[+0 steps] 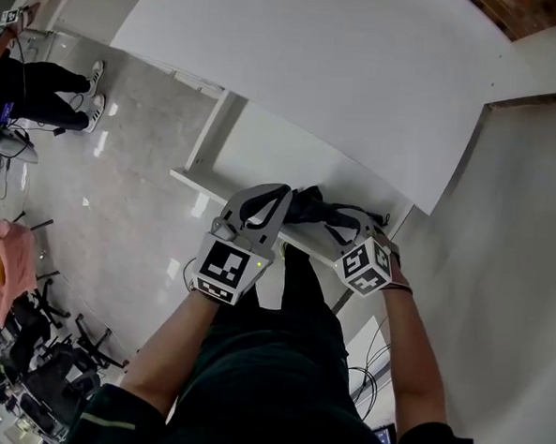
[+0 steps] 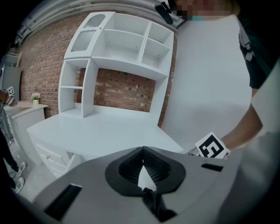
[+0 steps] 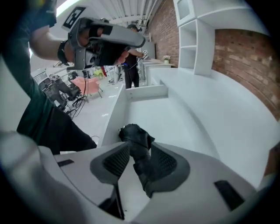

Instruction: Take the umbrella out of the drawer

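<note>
While the black umbrella [image 3: 134, 136] lies in the open drawer [image 3: 144, 92] below the white worktop [image 1: 362, 71], the right gripper [image 3: 139, 151] has its fingers [image 3: 114, 162] partly apart around it, one pad touching the fabric, the other clear. Held higher beside it, the left gripper [image 2: 142, 151] shows fingers closed tip to tip, holding nothing.

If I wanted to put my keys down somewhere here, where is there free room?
The desk top is wide and bare. The drawer floor is free from the umbrella to its far wall. It is crowded at the near end, where the umbrella lies between the jaws of the right claw and the left claw hovers close by.
</note>
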`<state>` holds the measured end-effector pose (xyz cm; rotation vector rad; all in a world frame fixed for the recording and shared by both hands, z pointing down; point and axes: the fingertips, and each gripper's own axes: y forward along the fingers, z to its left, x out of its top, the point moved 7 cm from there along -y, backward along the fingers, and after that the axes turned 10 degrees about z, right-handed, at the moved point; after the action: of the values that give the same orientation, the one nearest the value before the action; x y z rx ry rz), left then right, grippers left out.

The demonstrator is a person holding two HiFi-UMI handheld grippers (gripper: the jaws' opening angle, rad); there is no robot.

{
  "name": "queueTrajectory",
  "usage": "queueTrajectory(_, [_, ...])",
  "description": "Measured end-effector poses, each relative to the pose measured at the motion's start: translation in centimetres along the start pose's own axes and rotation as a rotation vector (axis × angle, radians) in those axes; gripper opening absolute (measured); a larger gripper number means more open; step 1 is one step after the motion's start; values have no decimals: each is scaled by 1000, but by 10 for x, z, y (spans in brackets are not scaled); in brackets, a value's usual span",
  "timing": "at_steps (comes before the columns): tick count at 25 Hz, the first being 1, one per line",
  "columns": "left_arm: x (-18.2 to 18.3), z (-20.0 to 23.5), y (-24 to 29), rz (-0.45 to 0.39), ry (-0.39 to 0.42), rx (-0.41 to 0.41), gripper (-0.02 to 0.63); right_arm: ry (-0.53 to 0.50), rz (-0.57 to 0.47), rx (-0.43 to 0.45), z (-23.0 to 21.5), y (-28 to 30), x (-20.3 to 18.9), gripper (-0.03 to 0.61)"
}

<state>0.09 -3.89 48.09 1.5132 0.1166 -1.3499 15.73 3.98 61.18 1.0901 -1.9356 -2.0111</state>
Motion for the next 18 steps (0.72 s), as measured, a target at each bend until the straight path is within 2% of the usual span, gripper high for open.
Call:
queueTrajectory(5, [-9, 6, 10, 13, -34, 16, 6, -104, 73, 55, -1, 28, -7, 150])
queueTrajectory(8, [-14, 9, 14, 24, -53, 25, 6, -166, 112, 74, -2, 46, -10, 189])
queueTrajectory(18, [-26, 21, 13, 52, -90, 43, 6, -331, 284, 99, 1, 98, -24, 249])
